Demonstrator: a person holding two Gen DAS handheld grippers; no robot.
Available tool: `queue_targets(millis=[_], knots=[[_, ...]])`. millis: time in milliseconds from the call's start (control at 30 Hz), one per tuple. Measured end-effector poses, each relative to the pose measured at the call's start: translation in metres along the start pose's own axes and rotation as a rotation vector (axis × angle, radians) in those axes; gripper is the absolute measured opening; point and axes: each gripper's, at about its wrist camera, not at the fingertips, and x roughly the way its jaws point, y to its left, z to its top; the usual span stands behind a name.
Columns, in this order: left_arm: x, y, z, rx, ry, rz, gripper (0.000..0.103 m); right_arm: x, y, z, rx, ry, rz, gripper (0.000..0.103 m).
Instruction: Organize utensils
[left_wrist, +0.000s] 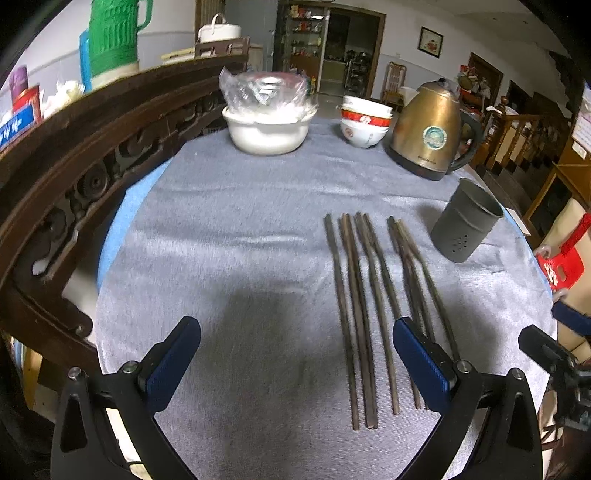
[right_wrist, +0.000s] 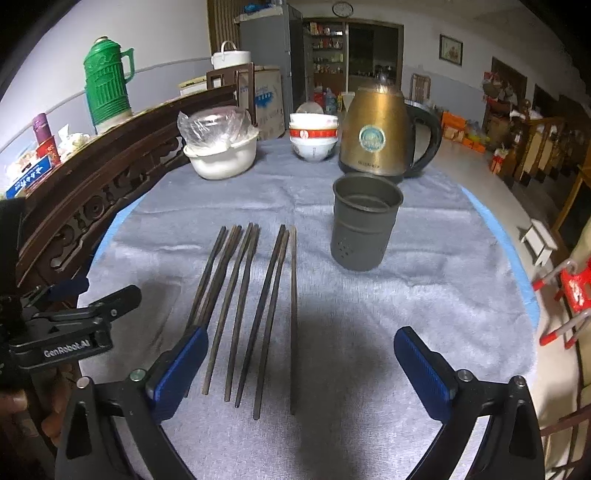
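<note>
Rightward only: holder (right_wrist: 364, 225) divider.

Grey cloth (right_wrist: 406, 295) covers round table. At far edge: brass-coloured electric kettle (right_wrist: 376, 136), stacked red-and-white bowls (right_wrist: 313, 140), white pot (right_wrist: 221, 158) under clear plastic wrap. Green thermos (right_wrist: 107, 81) stands on carved dark wooden sideboard (right_wrist: 110, 177) beyond; red stool (right_wrist: 572, 291) at right.

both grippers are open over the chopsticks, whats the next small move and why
Probably lower the right gripper onto the rightmost chopstick and close on it. Its jaws stand open and empty, that stick lies a little apart from the others on the grey cloth, and it is nearest the empty grey holder, which stands upright. The left gripper can wait, open.
</note>
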Motion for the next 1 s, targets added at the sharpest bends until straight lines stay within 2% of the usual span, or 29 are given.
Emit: queue_targets(millis=[67, 200, 367, 433, 567, 700, 867, 933, 1000], knots=[[0.007, 0.006, -0.002, -0.022, 0.026, -0.003, 0.103, 0.014, -0.011, 0.000, 0.048, 0.052, 0.032, 0.081], [0.018, 0.015, -0.005, -0.046, 0.055, 0.000, 0.103, 0.038, -0.023, 0.001, 0.090, 0.119, 0.072, 0.074], [0.034, 0.017, -0.003, -0.048, 0.098, -0.011, 0.103, 0.072, -0.024, 0.013, 0.104, 0.193, 0.125, 0.045], [0.040, 0.016, -0.001, -0.039, 0.118, -0.018, 0.103, 0.087, -0.023, 0.020, 0.109, 0.227, 0.143, 0.040], [0.052, 0.011, 0.005, -0.014, 0.153, -0.025, 0.103, 0.116, -0.019, 0.037, 0.104, 0.288, 0.164, 0.040], [0.061, 0.007, 0.015, -0.019, 0.178, -0.039, 0.103, 0.143, -0.014, 0.043, 0.078, 0.354, 0.129, 0.035], [0.077, 0.007, 0.029, -0.048, 0.222, -0.055, 0.102, 0.153, -0.017, 0.042, 0.065, 0.399, 0.116, 0.013], [0.085, 0.007, 0.034, -0.080, 0.255, -0.069, 0.097, 0.151, -0.017, 0.040, 0.054, 0.407, 0.112, 0.009], [0.093, 0.005, 0.039, -0.101, 0.287, -0.087, 0.086, 0.149, -0.020, 0.038, 0.049, 0.408, 0.114, 0.009]])
